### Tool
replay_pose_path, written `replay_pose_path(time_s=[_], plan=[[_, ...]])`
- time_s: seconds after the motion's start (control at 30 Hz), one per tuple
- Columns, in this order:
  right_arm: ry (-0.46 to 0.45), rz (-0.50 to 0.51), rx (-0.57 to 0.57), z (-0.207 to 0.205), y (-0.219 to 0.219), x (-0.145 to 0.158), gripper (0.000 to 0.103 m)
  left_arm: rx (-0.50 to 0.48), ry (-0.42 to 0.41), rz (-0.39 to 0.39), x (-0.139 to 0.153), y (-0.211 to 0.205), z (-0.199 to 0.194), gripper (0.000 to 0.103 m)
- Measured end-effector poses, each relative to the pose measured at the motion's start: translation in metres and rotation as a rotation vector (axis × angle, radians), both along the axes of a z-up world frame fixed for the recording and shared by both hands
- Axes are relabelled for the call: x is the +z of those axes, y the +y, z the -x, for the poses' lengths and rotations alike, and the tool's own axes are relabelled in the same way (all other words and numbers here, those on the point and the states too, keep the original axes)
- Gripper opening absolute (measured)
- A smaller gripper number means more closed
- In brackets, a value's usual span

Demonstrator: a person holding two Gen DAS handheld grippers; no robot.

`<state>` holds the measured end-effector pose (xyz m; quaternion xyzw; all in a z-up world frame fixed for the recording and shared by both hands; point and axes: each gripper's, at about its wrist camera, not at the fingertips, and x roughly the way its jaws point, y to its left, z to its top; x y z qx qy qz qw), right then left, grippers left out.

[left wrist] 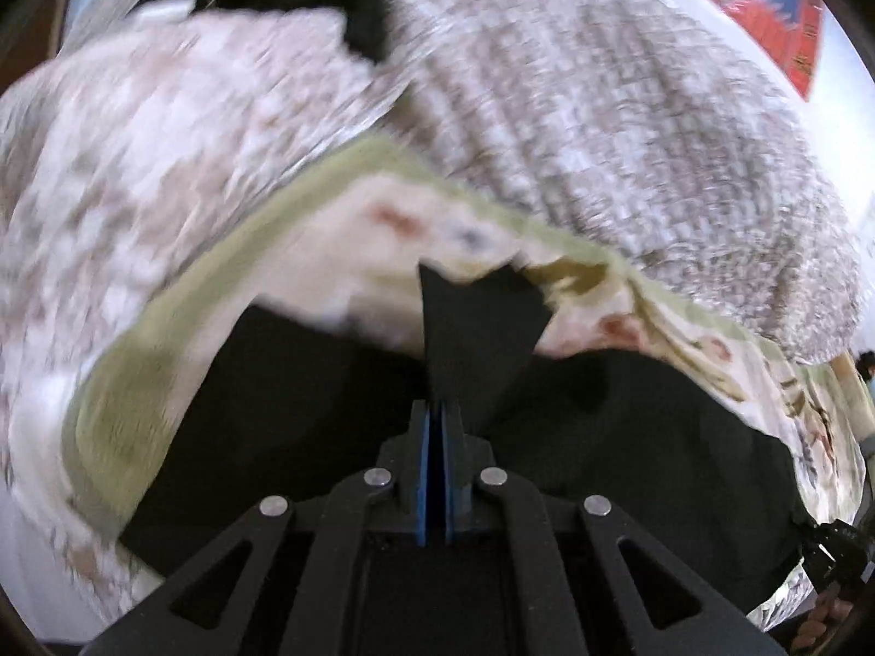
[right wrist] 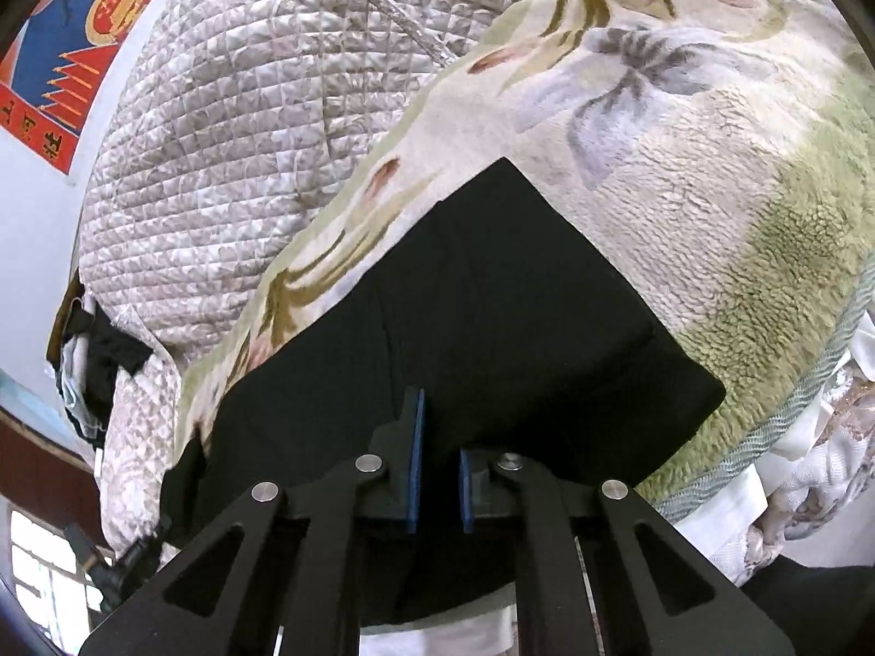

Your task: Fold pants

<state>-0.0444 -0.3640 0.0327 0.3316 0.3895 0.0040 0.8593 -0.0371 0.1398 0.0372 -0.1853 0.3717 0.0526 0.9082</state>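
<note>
The black pants (right wrist: pixel 492 295) lie spread on a floral fleece blanket (right wrist: pixel 711 175). In the left wrist view my left gripper (left wrist: pixel 437 410) is shut on a corner of the black pants (left wrist: pixel 481 322), which sticks up between the blue pads; the view is blurred. In the right wrist view my right gripper (right wrist: pixel 437 448) sits over the pants' near edge with a narrow gap between its blue pads (right wrist: pixel 415 454), and black cloth fills that gap. The right finger's tip is hidden under the cloth.
A quilted grey-white bedspread (right wrist: pixel 246 136) lies behind the blanket, also in the left wrist view (left wrist: pixel 601 109). A red and blue poster (right wrist: pixel 71 54) hangs on the wall. Dark clothes (right wrist: pixel 104 366) sit at the bed's far end. The other gripper (left wrist: pixel 836 552) shows at the right edge.
</note>
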Motion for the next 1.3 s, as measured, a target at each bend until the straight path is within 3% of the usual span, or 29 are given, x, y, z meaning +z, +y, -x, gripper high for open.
replay_pose_path(time_s=[0.07, 0.13, 0.2, 0.3, 0.4, 0.53, 0.57, 0.6, 0.77, 0.93, 1.07, 1.17, 1.3], plan=[[0.008, 0.004, 0.009, -0.001, 0.001, -0.002, 0.01, -0.011, 0.02, 0.044, -0.01, 0.004, -0.002, 0.007], [0.012, 0.005, 0.022, -0.003, 0.003, -0.003, 0.01, -0.029, 0.017, 0.067, -0.013, 0.007, -0.005, 0.016], [0.019, 0.008, 0.02, -0.004, 0.003, -0.005, 0.01, -0.031, 0.021, 0.07, -0.016, 0.008, -0.014, 0.039], [0.026, 0.009, 0.017, -0.006, 0.004, -0.006, 0.01, -0.062, 0.034, 0.099, -0.015, 0.004, -0.028, 0.039], [0.025, 0.02, 0.017, -0.006, 0.004, -0.005, 0.01, -0.108, 0.013, 0.062, -0.007, -0.005, -0.036, 0.039], [0.018, 0.023, 0.013, -0.005, 0.005, -0.004, 0.01, -0.149, -0.004, 0.015, -0.001, -0.013, -0.053, 0.033], [0.014, 0.029, 0.013, -0.006, 0.006, -0.002, 0.01, -0.143, -0.003, 0.009, -0.001, -0.013, -0.055, 0.013], [0.011, 0.038, 0.012, -0.006, 0.007, 0.0, 0.01, -0.13, 0.003, -0.003, 0.0, -0.013, -0.056, 0.005], [-0.027, 0.06, 0.023, -0.006, 0.008, 0.011, 0.002, -0.046, -0.07, -0.045, 0.022, -0.006, -0.026, 0.004], [-0.097, 0.038, 0.018, 0.008, 0.005, 0.031, 0.002, 0.117, -0.136, -0.054, 0.048, 0.02, 0.032, 0.004], [-0.088, 0.041, 0.004, 0.014, 0.004, 0.031, 0.002, 0.18, -0.08, -0.038, 0.033, 0.036, 0.058, 0.004], [0.008, 0.041, -0.014, 0.009, -0.001, 0.012, 0.002, 0.189, 0.022, 0.012, 0.007, 0.044, 0.055, 0.004], [0.013, 0.034, -0.01, 0.008, -0.004, 0.015, 0.002, 0.195, 0.013, 0.036, 0.008, 0.048, 0.06, 0.004]])
